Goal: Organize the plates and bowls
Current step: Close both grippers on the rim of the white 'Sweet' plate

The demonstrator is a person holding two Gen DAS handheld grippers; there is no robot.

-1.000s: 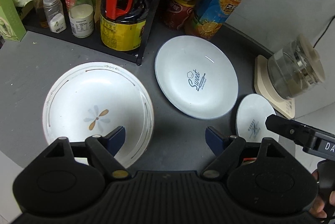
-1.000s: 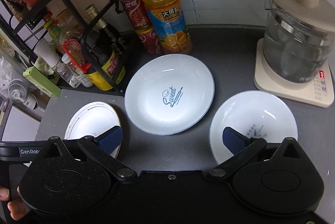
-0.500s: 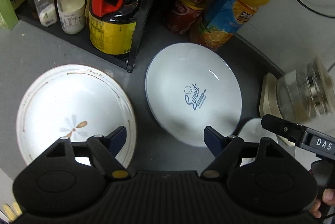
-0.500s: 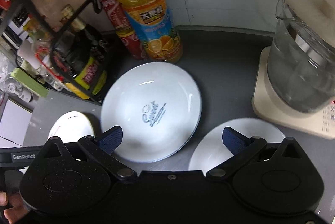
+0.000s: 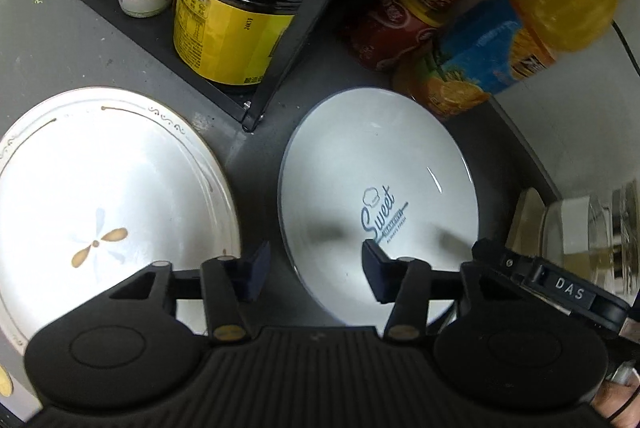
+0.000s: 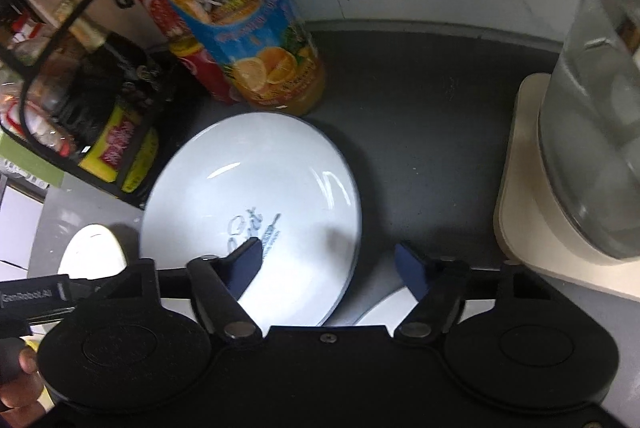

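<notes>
A white plate with blue "Sweet" lettering (image 5: 376, 195) lies on the dark counter. My left gripper (image 5: 316, 268) is open, and its fingers straddle the plate's near-left rim without touching it. To the left lies a white plate with a flower motif (image 5: 100, 195). In the right wrist view, my right gripper (image 6: 328, 262) is open astride the near-right rim of the Sweet plate (image 6: 256, 187). A small white bowl (image 6: 384, 308) shows only as a sliver under the right finger. The flower plate (image 6: 94, 252) is at far left.
A black rack (image 5: 276, 67) holds a soy sauce jug (image 5: 228, 11) and small jars. Red cans (image 5: 404, 11) and an orange juice bottle (image 6: 248, 27) stand just behind the Sweet plate. A glass kettle (image 6: 592, 131) on a beige base stands at right. A hand (image 6: 16, 388) holds the other gripper.
Both grippers moved forward and down toward the Sweet plate, and their jaws narrowed somewhat. The small bowl slid almost out of sight under the right gripper.
</notes>
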